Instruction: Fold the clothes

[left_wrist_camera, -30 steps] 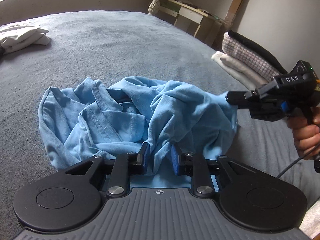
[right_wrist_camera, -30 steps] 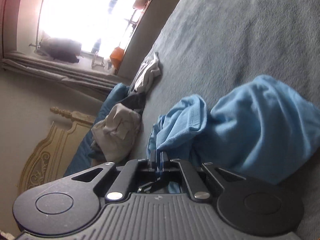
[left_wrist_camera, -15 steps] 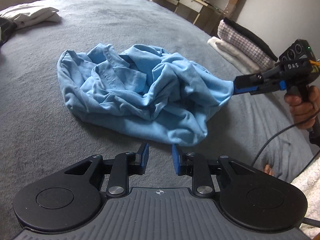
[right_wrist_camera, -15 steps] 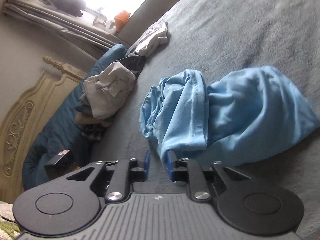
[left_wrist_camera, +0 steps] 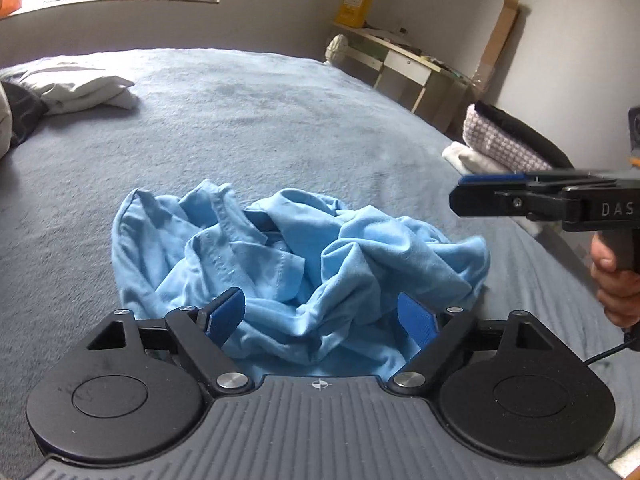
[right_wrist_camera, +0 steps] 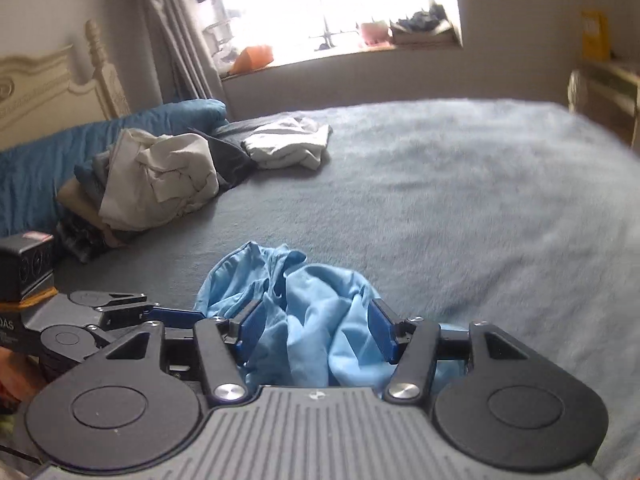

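left tool [left_wrist_camera: 320,314] now spread wide, right tool [right_wrist_camera: 316,330] released blue shirt [left_wrist_camera: 288,264]

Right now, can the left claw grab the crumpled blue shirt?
Probably yes. The left claw is open, with the light blue shirt bunched on the grey bedspread between its pads. Nothing blocks it; the right claw sits off to the side.

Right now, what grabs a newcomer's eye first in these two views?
The crumpled light-blue shirt, heaped on the grey bedspread right in front of both cameras. The left claw and the right claw both stand wide open over its near edge, gripping nothing. Next, the pile of unfolded clothes by the headboard and the folded stack at the bed's right edge.
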